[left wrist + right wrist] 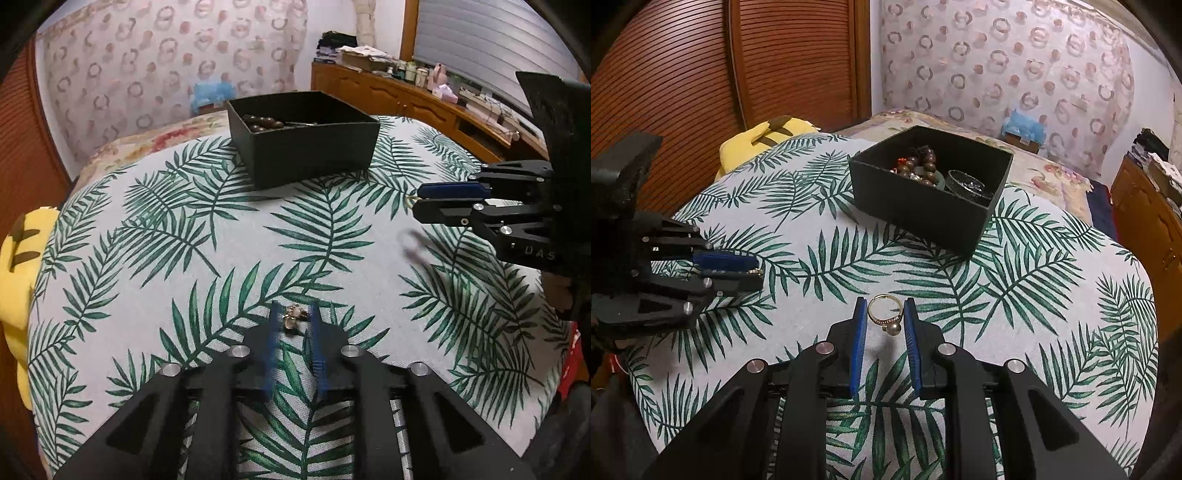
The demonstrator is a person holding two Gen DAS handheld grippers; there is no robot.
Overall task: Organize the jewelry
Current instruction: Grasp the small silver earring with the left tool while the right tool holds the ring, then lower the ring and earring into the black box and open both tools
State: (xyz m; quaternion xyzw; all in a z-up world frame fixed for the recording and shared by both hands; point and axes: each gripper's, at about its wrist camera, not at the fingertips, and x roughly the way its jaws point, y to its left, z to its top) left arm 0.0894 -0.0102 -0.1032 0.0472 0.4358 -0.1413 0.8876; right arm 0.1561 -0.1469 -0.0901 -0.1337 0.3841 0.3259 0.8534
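A black open box (314,155) (923,214) stands at the far side of the leaf-print cloth, with brown beads (923,166) and a dark glassy bangle (967,184) inside. My right gripper (885,308) (415,201) is shut on a gold ring with a bead (884,314), held above the cloth and casting a shadow. My left gripper (293,312) (759,272) is low over the near cloth. Its blue pads are blurred in its own view, with a small gold jewel with a pale bead (291,320) between them. The right wrist view shows its jaws together on that piece.
The leaf-print cloth (184,240) covers a rounded table. A yellow plush (20,254) (764,134) lies at its left edge. A floral bed (1052,173) lies behind the box, and a wooden sideboard (388,92) with clutter runs along the right wall.
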